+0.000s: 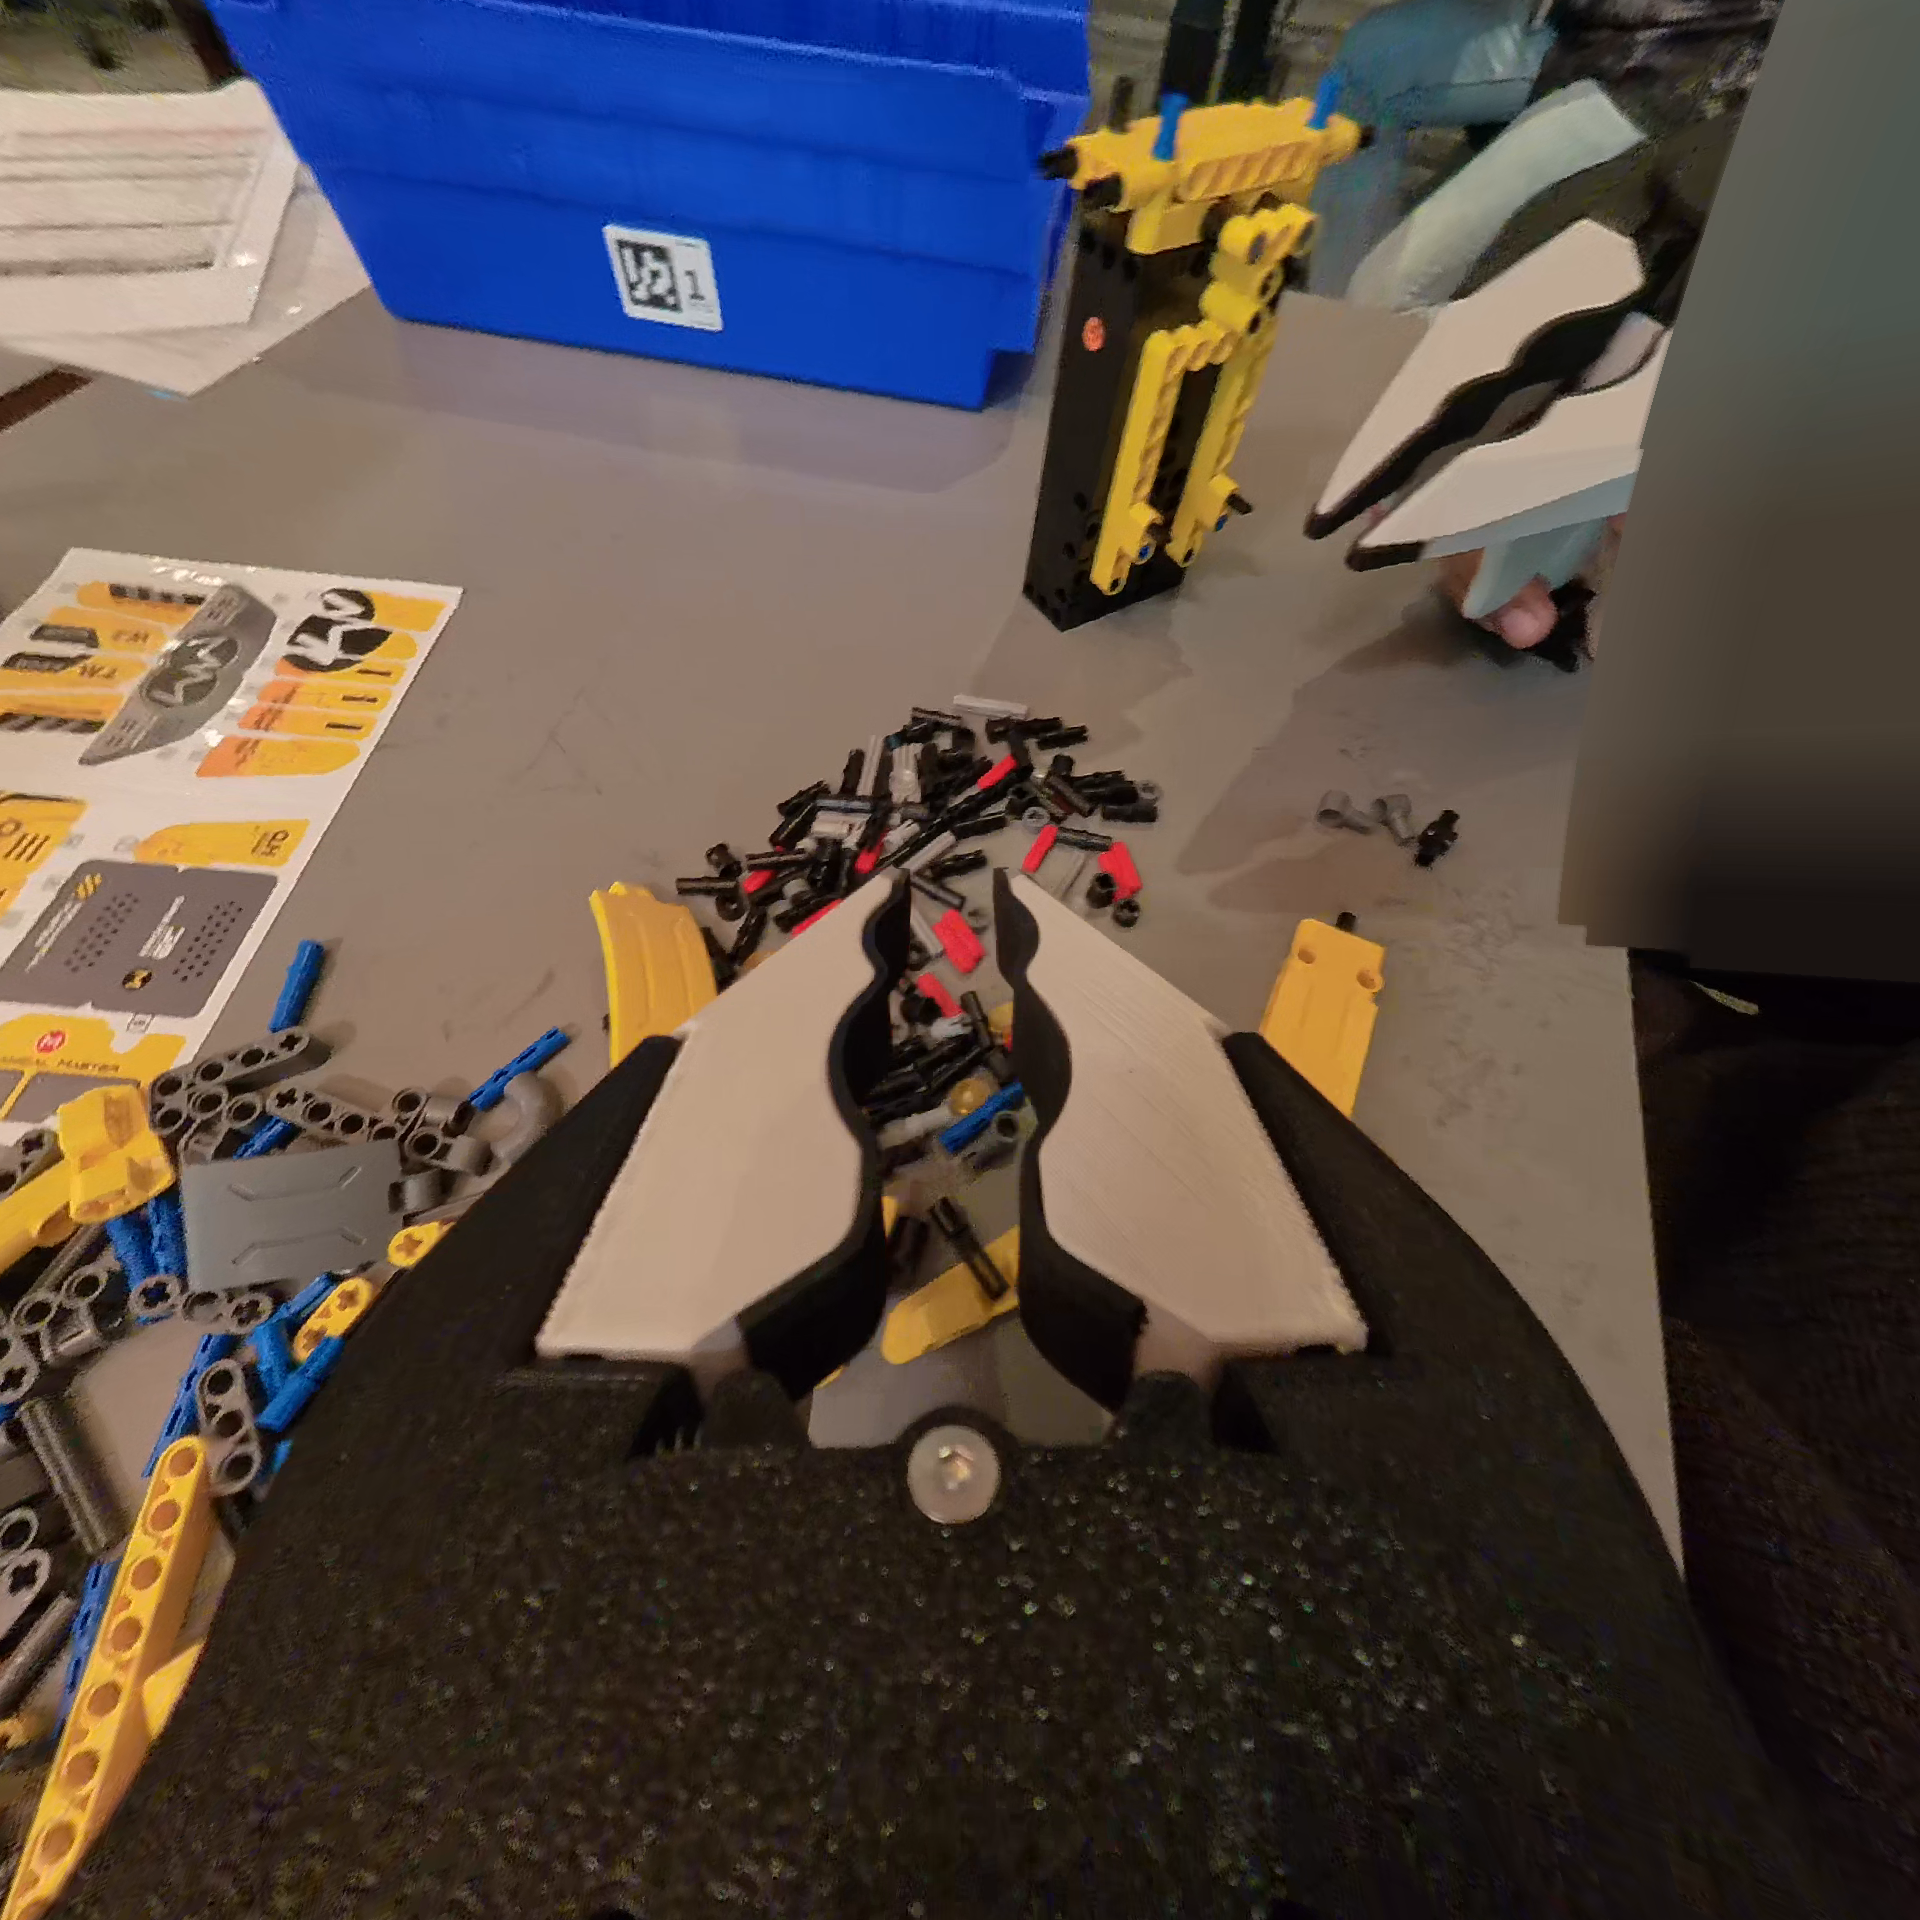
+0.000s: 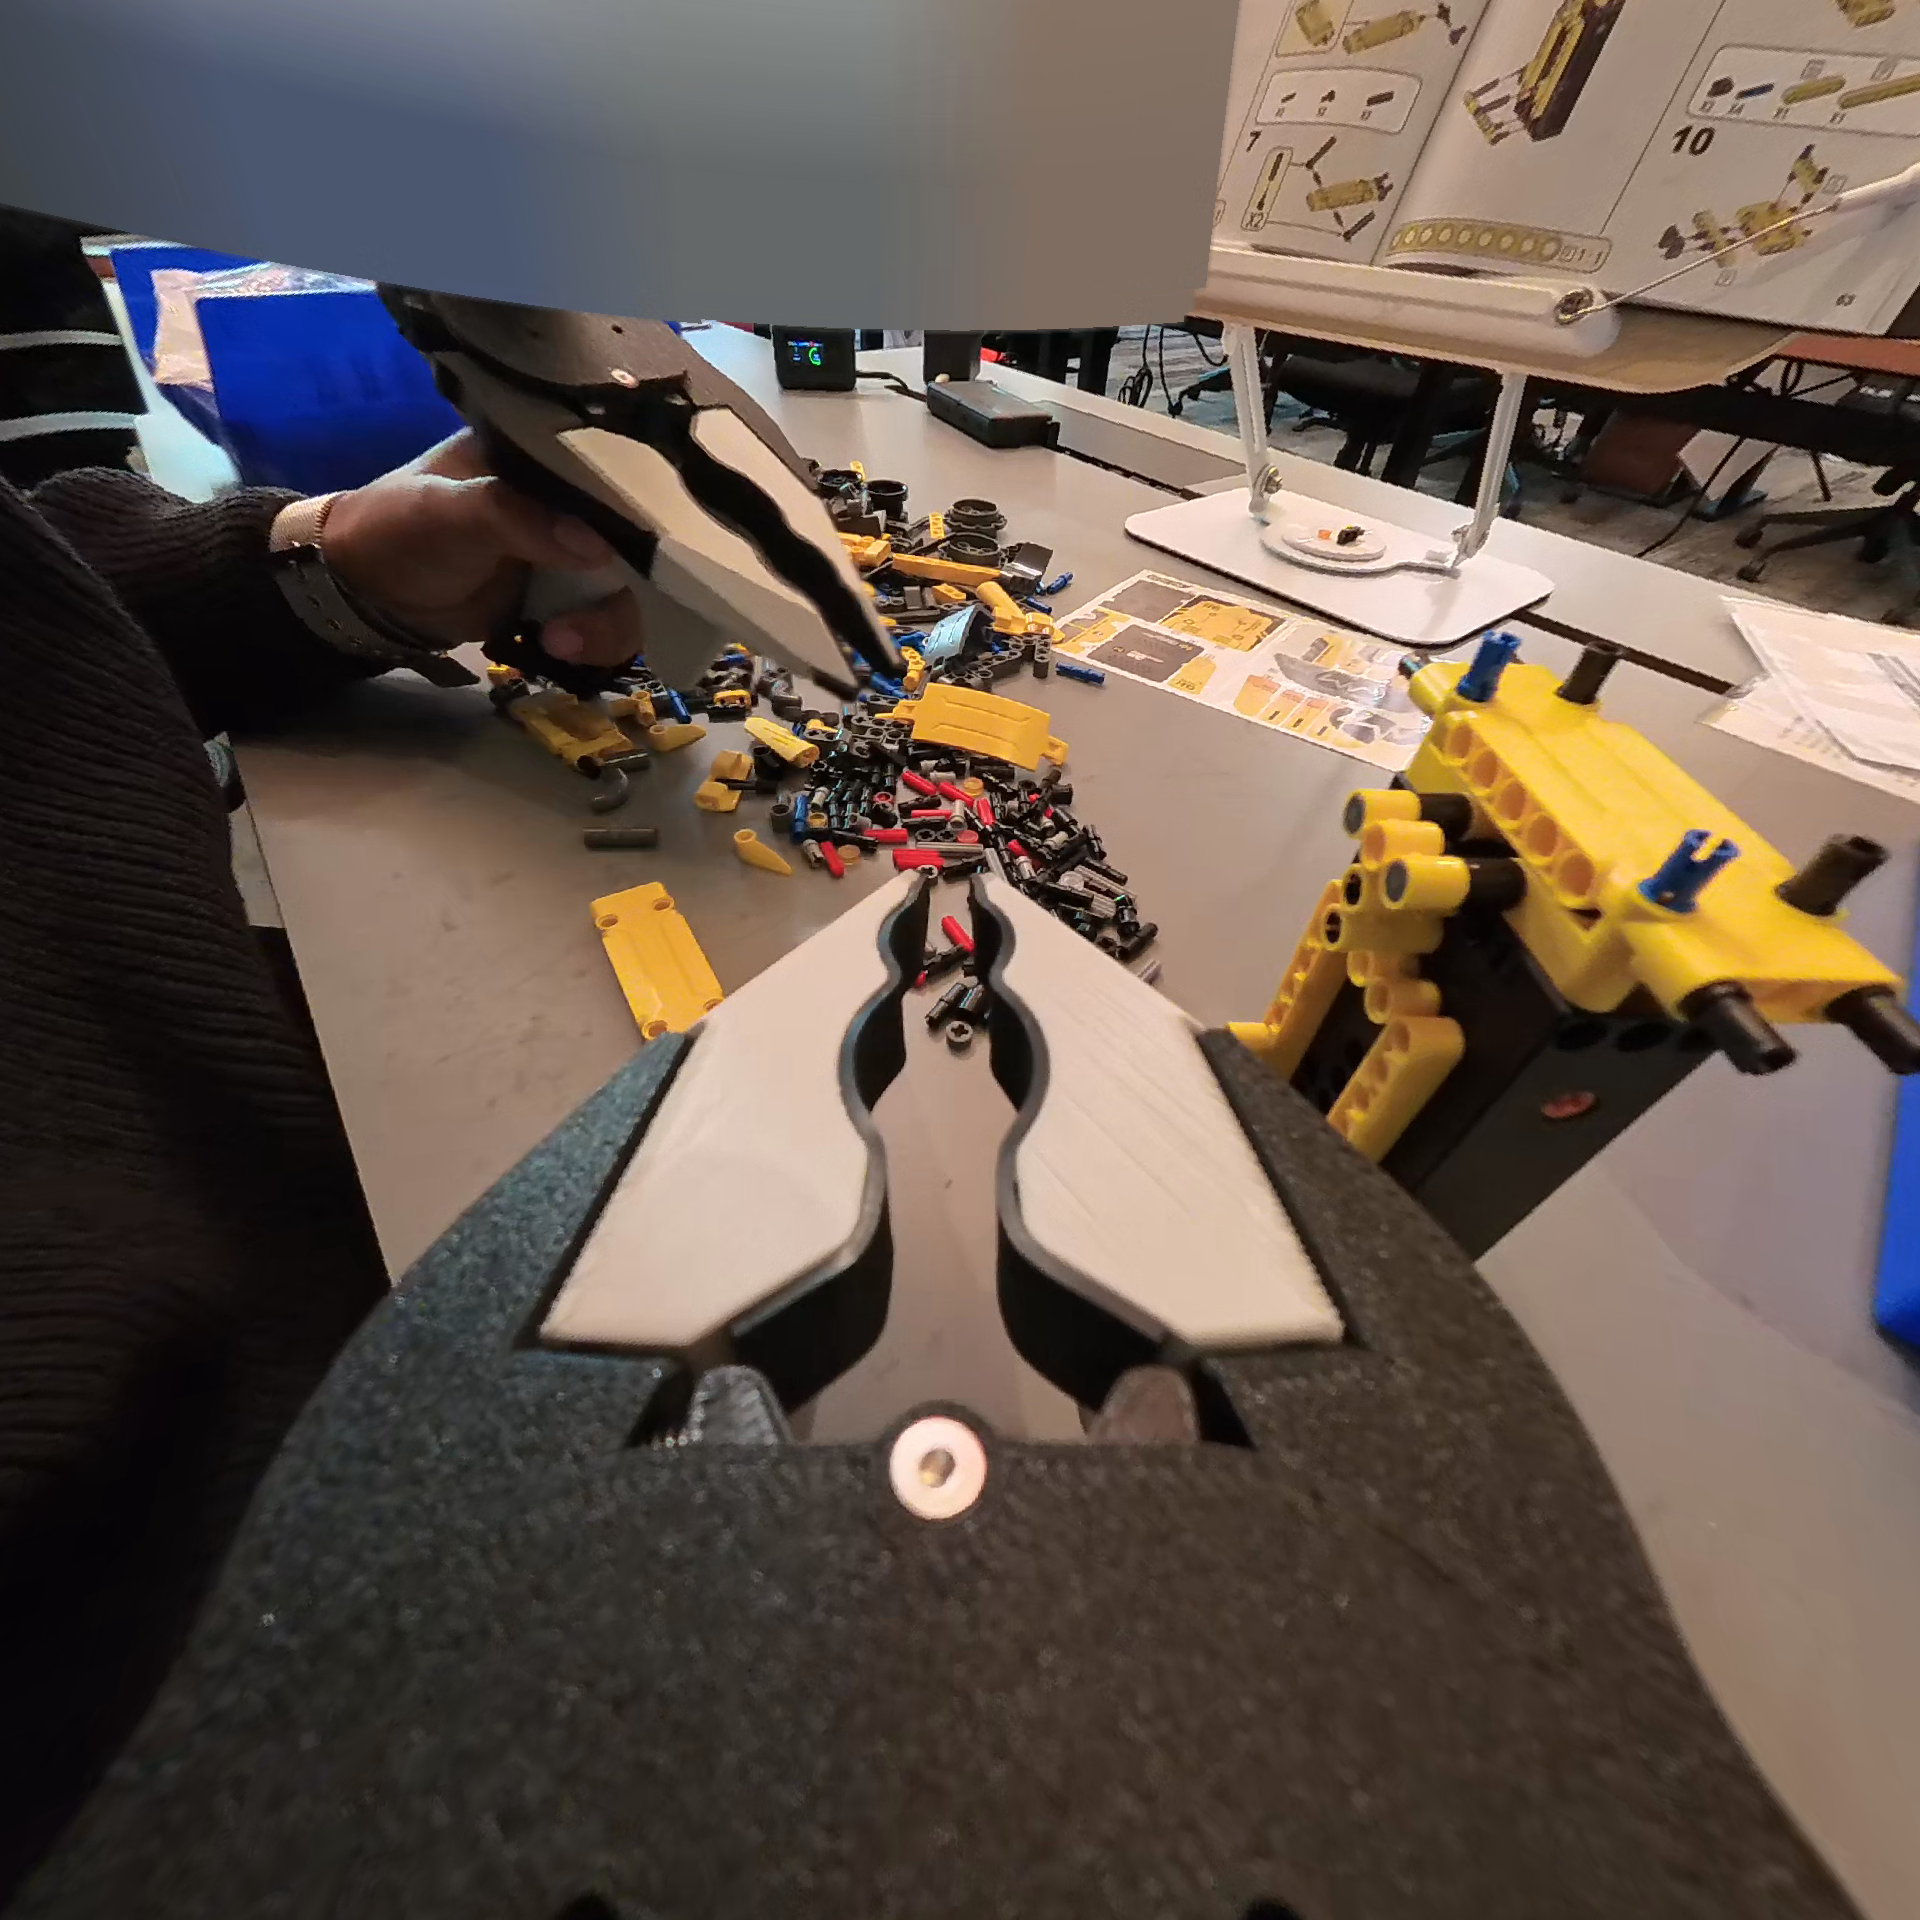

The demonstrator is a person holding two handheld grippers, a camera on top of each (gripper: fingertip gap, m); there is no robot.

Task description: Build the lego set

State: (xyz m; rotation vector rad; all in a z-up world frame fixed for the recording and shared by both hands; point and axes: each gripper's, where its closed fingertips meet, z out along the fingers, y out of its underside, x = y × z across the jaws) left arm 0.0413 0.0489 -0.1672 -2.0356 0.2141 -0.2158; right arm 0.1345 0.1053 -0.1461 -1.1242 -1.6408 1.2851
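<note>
Black textured housing fills the bottom of both wrist views, and from it two grey-and-black fingers reach forward. On the left gripper (image 1: 951, 883) the fingers stand slightly spread with a narrow gap at the tips, pinching nothing; they hang above the near part of a heap of small pins (image 1: 935, 821), black, red and grey, which shows through the gap. A curved yellow panel (image 1: 649, 956) lies just left of the left finger, and a flat yellow plate (image 1: 1325, 987) lies just right of the right one. Grey and yellow beams (image 1: 239, 1143) are heaped at the left, beside a sticker sheet (image 1: 208, 727).

The right gripper (image 2: 948, 883) is also a little spread and empty, its tips over the near edge of the same heap of pins (image 2: 966, 831). A yellow plate (image 2: 655, 956) lies to its left on the grey table (image 2: 468, 935). Just right of it stands a yellow and black built model (image 2: 1507, 935), upright on the table, not touched by either gripper. Behind the model in the left wrist view sits a blue bin (image 1: 675, 187). An open instruction booklet (image 2: 1558, 125) rests on a white stand (image 2: 1340, 561) across the table.
</note>
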